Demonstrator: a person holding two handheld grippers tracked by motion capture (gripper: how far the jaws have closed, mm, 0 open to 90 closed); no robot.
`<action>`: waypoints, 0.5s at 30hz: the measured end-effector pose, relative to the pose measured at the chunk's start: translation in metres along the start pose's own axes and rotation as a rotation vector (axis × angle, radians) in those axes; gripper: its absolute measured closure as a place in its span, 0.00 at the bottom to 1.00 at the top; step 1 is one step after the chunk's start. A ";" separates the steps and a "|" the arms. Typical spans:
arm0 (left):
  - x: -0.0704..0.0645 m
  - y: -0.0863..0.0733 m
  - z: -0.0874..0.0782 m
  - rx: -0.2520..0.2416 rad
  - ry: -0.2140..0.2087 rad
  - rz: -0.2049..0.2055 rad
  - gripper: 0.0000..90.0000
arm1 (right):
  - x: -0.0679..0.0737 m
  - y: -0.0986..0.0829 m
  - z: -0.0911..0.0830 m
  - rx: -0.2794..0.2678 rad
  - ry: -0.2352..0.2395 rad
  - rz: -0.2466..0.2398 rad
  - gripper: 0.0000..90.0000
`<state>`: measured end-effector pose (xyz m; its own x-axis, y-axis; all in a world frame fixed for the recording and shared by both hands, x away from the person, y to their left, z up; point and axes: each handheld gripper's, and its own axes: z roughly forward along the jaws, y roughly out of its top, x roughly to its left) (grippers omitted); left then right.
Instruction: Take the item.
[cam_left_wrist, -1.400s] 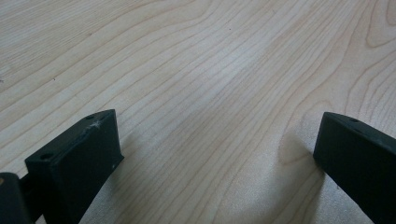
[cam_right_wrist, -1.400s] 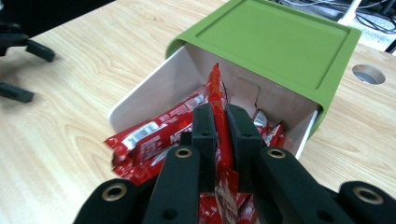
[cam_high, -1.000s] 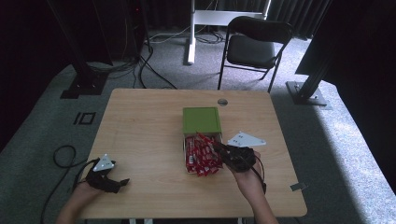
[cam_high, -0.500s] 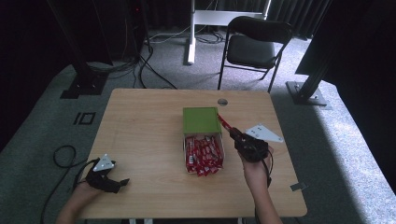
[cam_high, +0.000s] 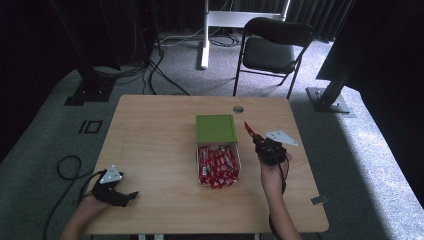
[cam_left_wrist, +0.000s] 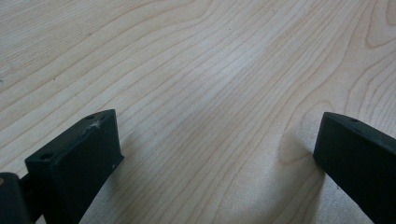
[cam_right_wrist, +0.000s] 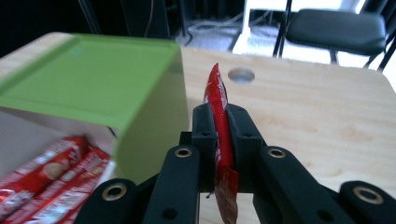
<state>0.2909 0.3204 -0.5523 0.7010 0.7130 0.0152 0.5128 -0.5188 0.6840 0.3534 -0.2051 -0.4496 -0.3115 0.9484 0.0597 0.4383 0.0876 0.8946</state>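
The right gripper, held just right of an open green-lidded box of red packets, pinches one red packet between closed jaws, while the left gripper rests wide open on the wooden table.

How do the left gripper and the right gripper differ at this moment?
The left gripper is open with nothing between its jaws; the right gripper is shut on a red snack packet. The left rests low at the wooden table's near corner; the right is raised beside the green-lidded box. Both are black and hand-held.
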 end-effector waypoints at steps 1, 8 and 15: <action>0.000 0.000 0.000 0.000 0.000 0.000 0.02 | -0.001 -0.002 0.004 0.008 0.000 0.008 0.92; 0.000 0.000 0.000 0.000 0.000 0.000 0.02 | -0.008 -0.023 0.031 0.079 -0.048 0.028 0.93; 0.000 0.000 0.000 0.000 0.000 0.000 0.02 | -0.010 -0.037 0.045 0.120 -0.063 0.036 0.92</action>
<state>0.2909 0.3204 -0.5523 0.7010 0.7130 0.0151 0.5128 -0.5187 0.6841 0.3787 -0.2035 -0.5031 -0.2423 0.9684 0.0594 0.5467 0.0856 0.8330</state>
